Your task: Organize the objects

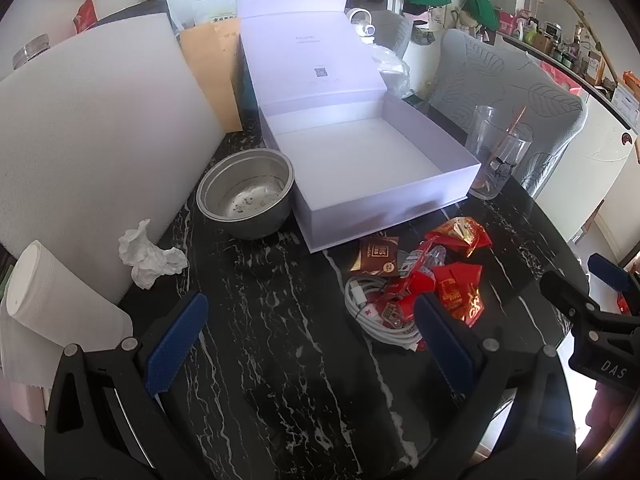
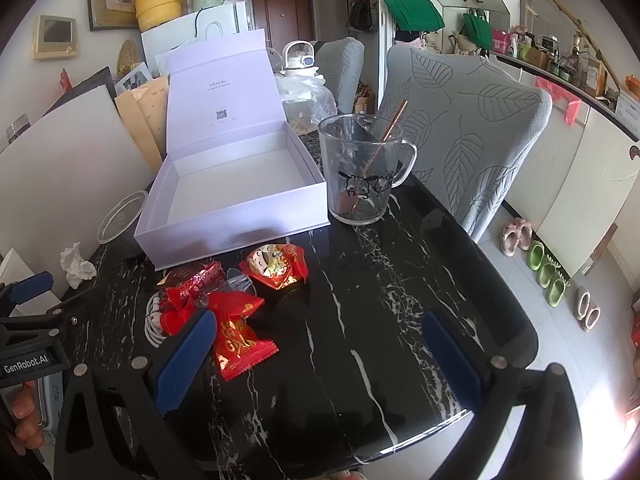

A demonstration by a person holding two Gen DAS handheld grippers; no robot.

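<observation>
This is a lived-in home, its dining corner centred on a black marble table [image 2: 360, 320]. Leaf-patterned covered chairs [image 2: 460, 120] stand just behind the table, slippers [image 2: 548, 268] line the floor to its right, a brown entry door [image 2: 282, 8] shows far beyond it, and green tote bags [image 2: 416, 10] hang on the wall behind.

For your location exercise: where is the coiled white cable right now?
In the left wrist view the white cable lies on the dark marble table, under the red snack packets, in front of the open white box.
</observation>
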